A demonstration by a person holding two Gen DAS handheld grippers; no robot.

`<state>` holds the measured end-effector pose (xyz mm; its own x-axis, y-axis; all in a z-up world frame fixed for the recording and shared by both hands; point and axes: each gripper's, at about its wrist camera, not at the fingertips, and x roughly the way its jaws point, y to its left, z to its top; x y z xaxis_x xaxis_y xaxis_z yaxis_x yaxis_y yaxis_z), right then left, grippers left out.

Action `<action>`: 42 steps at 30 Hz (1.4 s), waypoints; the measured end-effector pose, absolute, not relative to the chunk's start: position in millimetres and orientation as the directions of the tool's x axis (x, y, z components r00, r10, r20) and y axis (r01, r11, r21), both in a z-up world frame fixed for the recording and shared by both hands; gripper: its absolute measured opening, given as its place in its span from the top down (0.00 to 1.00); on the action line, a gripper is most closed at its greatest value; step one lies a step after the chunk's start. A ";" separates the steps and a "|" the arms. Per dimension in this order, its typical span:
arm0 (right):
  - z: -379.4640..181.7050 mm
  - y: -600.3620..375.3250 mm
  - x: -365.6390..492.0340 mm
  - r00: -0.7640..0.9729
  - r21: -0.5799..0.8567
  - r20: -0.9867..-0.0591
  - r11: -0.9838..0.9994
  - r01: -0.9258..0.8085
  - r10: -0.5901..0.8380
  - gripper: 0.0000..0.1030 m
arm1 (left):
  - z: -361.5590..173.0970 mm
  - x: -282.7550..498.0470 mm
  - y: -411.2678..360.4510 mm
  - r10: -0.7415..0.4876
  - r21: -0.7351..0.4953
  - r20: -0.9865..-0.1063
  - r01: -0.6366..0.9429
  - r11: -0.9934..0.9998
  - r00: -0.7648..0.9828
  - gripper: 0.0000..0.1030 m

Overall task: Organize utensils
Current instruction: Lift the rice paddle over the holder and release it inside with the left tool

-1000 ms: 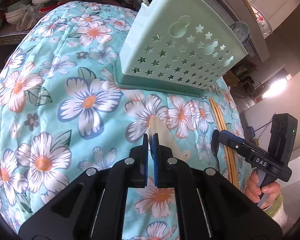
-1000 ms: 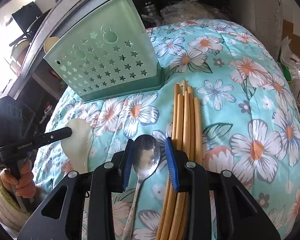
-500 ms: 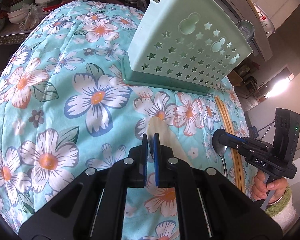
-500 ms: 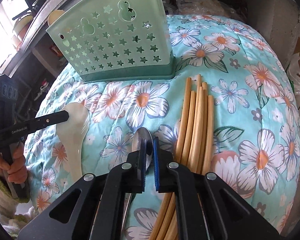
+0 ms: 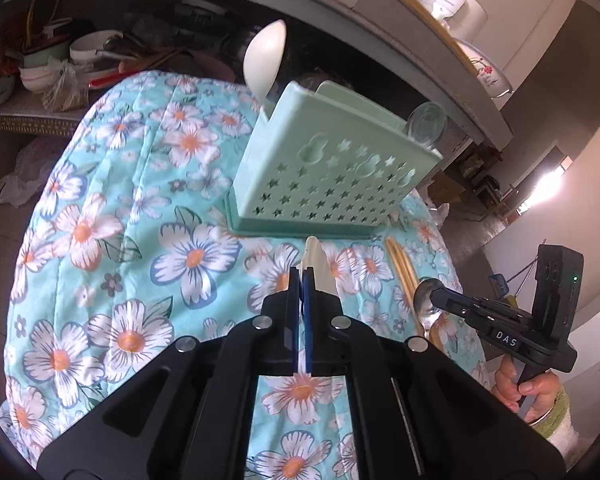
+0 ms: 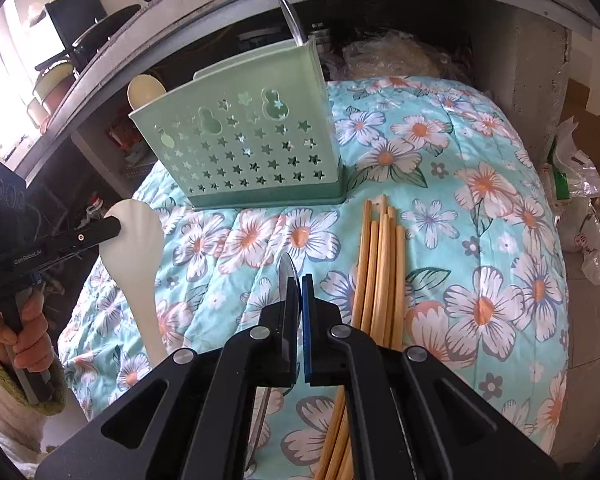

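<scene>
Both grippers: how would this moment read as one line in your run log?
left gripper: shut on white rice paddle | right gripper: shut on metal spoon | chopsticks: on quilt | green utensil holder: upright

both wrist views face the green caddy (image 5: pixel 328 176) – sharing it; near

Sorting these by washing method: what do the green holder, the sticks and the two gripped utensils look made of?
Green holder: matte moulded plastic, punched star holes. Chopsticks: likely bamboo, pale tan, dull. Metal spoon in the right gripper: shiny, mirror-like. Rice paddle in the left gripper: probably cream plastic, smooth.
</scene>
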<state>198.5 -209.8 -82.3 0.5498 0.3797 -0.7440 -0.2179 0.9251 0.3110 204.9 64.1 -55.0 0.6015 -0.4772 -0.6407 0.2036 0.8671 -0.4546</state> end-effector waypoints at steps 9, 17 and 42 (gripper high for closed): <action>-48.0 -222.3 185.1 0.635 0.334 -0.664 0.916 -0.221 0.395 0.98 | 61.1 194.5 51.8 -0.495 -0.384 -0.449 0.339 0.859 0.744 0.99; -47.4 -228.1 180.9 0.645 0.362 -0.641 0.905 -0.225 0.416 0.98 | 132.6 239.4 24.7 -0.396 -0.264 -0.321 0.320 0.910 0.860 0.99; -59.2 -248.1 191.3 0.629 0.436 -0.630 0.878 -0.198 0.455 0.98 | 60.4 337.8 -46.0 -0.356 -0.170 -0.474 0.313 0.934 0.805 0.81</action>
<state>191.3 -248.1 -59.2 0.6294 0.4549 -0.6300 -0.1981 0.8779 0.4360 337.8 -46.0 60.4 0.8052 -0.3559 -0.4744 0.3126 0.9345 -0.1705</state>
